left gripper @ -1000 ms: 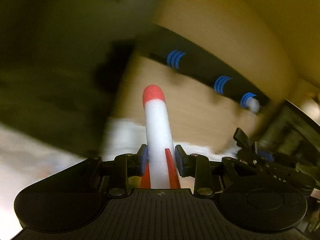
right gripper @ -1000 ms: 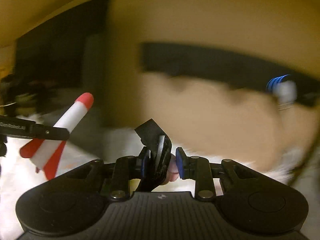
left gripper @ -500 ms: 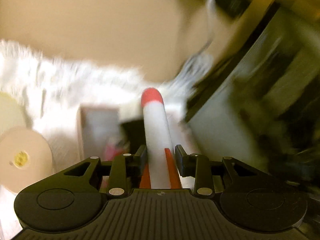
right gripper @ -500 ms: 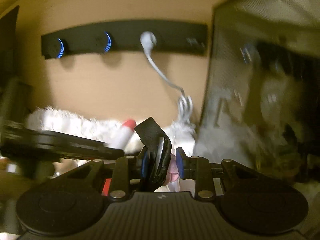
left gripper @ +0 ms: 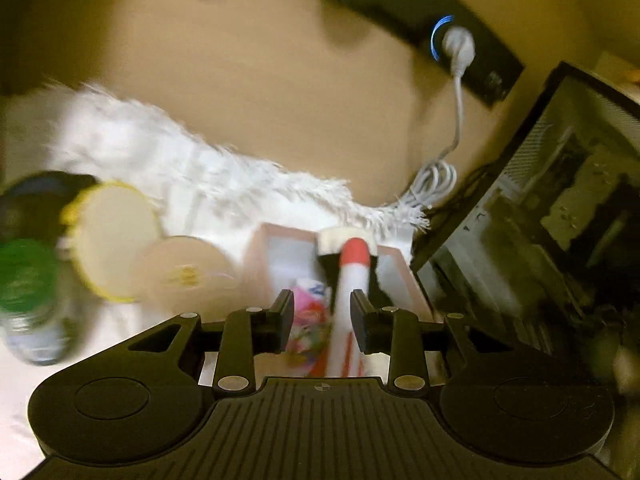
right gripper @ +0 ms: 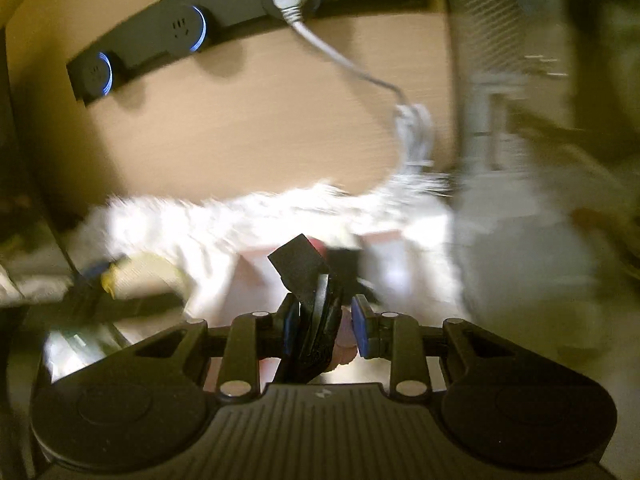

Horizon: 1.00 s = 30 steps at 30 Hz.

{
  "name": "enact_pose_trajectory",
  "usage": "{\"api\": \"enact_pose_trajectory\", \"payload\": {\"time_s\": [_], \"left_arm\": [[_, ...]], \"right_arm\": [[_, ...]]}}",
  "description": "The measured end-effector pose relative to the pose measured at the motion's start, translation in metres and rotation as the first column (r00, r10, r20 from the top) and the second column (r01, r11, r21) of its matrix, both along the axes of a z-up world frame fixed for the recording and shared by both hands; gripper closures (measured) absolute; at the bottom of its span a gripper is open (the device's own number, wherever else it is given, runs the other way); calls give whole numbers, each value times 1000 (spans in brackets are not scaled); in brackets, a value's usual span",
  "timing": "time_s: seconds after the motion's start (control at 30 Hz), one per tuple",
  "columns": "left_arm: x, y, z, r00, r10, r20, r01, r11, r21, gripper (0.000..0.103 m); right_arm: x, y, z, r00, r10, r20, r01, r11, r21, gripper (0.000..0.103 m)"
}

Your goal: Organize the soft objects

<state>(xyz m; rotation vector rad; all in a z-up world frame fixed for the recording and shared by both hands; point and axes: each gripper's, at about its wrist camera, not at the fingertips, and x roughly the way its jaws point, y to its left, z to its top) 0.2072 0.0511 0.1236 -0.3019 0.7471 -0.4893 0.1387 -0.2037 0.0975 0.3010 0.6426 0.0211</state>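
Note:
In the left wrist view my left gripper (left gripper: pixel 322 314) has opened; the white foam rocket with a red tip (left gripper: pixel 352 280) leans against the right finger, with a gap on its left, over the pink box (left gripper: pixel 262 256). A pink patterned soft item (left gripper: pixel 306 316) lies in the box. In the right wrist view my right gripper (right gripper: pixel 325 330) is shut on a black soft toy with a pink part (right gripper: pixel 316 312), held in front of the same pink box (right gripper: pixel 256 264). Both views are blurred.
A white furry mat (left gripper: pixel 180 160) covers the desk. Round lids (left gripper: pixel 116 236) and a green-capped bottle (left gripper: pixel 28 280) stand at the left. A black socket strip (right gripper: pixel 180 36) with a white plug and cable (left gripper: pixel 456 92) is on the wall. A dark mesh case (left gripper: pixel 560 200) stands at the right.
Both grippers swung right and down toward the pink box. The left jaws have widened, loosening their hold on the rocket. The right gripper still holds the black toy.

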Motion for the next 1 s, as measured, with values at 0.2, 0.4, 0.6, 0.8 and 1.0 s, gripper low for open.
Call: {"api": "enact_pose_trajectory", "payload": {"time_s": [0.2, 0.4, 0.6, 0.8, 1.0], "left_arm": [[-39, 74, -14, 994, 101, -35, -97, 990, 105, 69], [-72, 170, -49, 935, 337, -107, -311, 927, 209, 69], [-70, 252, -50, 885, 458, -84, -436, 879, 194, 69], [-9, 306, -43, 914, 404, -30, -390, 898, 205, 69], [44, 314, -58, 951, 305, -43, -281, 917, 284, 69]], "right_arm": [[76, 24, -1, 996, 68, -53, -59, 986, 156, 50], [71, 46, 1, 997, 60, -44, -58, 998, 40, 49], [22, 84, -3, 993, 105, -61, -110, 989, -98, 44], [-18, 133, -20, 977, 159, -141, -177, 977, -121, 41], [-33, 184, -47, 946, 216, -240, -253, 958, -133, 41]]}}
